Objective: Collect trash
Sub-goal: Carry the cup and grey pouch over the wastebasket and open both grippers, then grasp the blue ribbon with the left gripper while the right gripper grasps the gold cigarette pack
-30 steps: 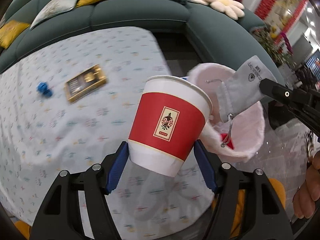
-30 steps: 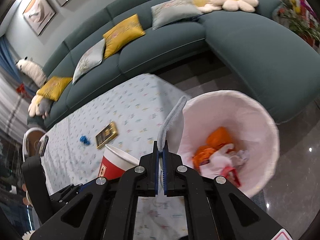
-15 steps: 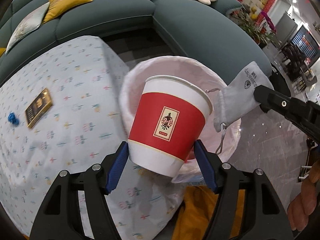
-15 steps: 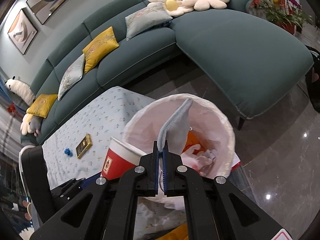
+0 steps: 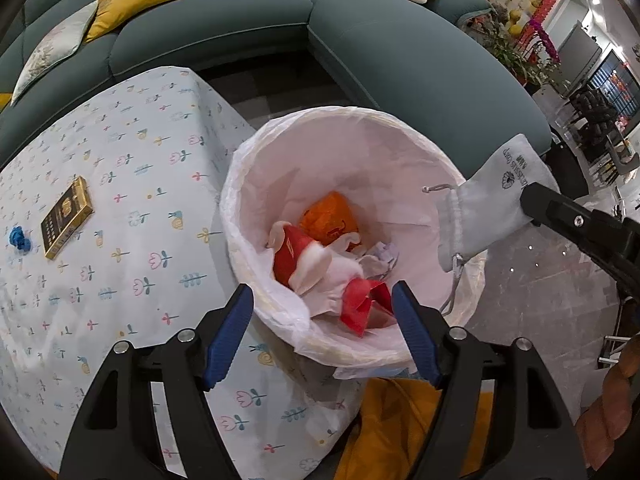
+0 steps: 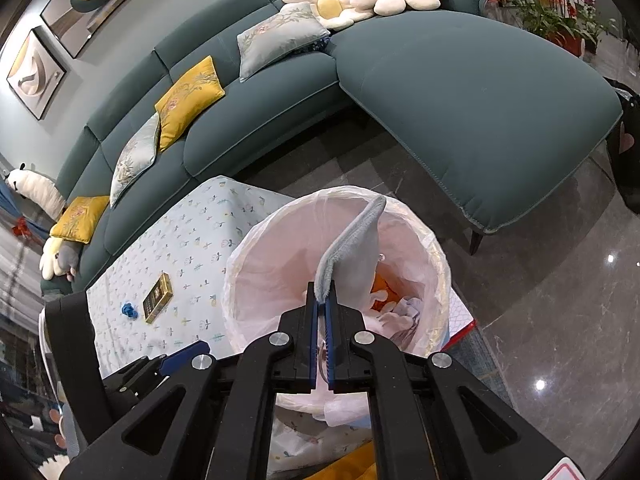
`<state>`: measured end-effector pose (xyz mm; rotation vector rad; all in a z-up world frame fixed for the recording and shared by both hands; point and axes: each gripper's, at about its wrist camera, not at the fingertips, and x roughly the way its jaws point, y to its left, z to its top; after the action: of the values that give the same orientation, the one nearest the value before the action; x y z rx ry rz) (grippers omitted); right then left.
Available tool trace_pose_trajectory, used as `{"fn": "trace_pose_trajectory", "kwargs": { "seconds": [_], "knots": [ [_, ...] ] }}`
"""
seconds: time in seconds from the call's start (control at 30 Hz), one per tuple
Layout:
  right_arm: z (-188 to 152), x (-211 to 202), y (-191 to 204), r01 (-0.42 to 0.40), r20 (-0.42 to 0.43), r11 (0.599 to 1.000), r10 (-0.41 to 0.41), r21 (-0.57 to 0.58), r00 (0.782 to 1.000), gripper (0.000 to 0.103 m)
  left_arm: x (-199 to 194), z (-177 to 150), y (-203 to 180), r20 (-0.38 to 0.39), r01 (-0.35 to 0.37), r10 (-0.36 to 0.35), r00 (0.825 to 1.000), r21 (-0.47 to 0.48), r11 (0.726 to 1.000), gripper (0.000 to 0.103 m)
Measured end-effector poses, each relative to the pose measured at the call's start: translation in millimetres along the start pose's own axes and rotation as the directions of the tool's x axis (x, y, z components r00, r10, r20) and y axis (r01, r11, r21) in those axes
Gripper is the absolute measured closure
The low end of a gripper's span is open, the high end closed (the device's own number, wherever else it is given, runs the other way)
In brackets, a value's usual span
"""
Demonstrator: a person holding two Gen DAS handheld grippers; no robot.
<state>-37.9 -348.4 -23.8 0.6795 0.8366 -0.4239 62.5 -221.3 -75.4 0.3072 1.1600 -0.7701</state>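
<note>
The left hand-held gripper (image 5: 322,334) hangs over the near rim of the trash bin (image 5: 408,120), a round bin lined with a white plastic bag, and its blue-padded jaws have just been opening; they stand wide with nothing between them. Inside the bin lies the red paper cup (image 5: 290,254), on its side among crumpled white tissue (image 5: 332,280), an orange wrapper (image 5: 330,222) and a torn red scrap (image 5: 366,300). The right hand-held gripper (image 6: 322,306) is pinched tight on the edge of a grey drawstring pouch (image 6: 354,258), which it holds over the mouth of the bin, the cord dangling down inside the far wall in the left wrist view. The bin stands on the floor just beside the surface (image 5: 132,152), which is covered with a pale blue flowered cloth. On that cloth, well apart from the bin, lie a gold and black cigarette pack (image 5: 67,218) and, near it, a small crumpled blue thing (image 5: 19,238). A teal sofa (image 6: 460,92) with yellow and grey cushions curves behind.
</note>
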Motion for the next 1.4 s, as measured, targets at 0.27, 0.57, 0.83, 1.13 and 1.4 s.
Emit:
{"fn": "trace_pose_trajectory", "kwargs": {
  "seconds": [0.27, 0.57, 0.83, 1.13, 1.4],
  "knots": [
    [0, 8, 15, -0.007, -0.016, 1.0, 0.007, -0.023, 1.0, 0.093, -6, -3, 13, 0.013, -0.032, 0.033, 0.999, -0.019, 0.999, 0.034],
    [-3, 7, 26, 0.007, -0.016, 0.999, -0.008, -0.039, 1.0, 0.086, -15, -6, 25, 0.032, -0.074, 0.075, 0.997, -0.035, 0.997, 0.03],
    [-13, 5, 41, 0.062, -0.014, 0.994, -0.063, -0.094, 0.998, 0.07, -28, -14, 37, 0.05, -0.09, 0.092, 0.994, -0.055, 0.994, 0.03],
    [-26, 10, 67, 0.117, -0.018, 0.977, -0.122, -0.179, 0.992, 0.06, -43, -24, 70, 0.068, -0.122, 0.131, 0.989, -0.116, 0.986, 0.027],
    [-41, 24, 107, 0.093, -0.046, 0.966, -0.107, -0.242, 0.993, 0.054, -55, -37, 117, 0.078, -0.164, 0.182, 0.98, -0.197, 0.967, 0.027]
  ]
}}
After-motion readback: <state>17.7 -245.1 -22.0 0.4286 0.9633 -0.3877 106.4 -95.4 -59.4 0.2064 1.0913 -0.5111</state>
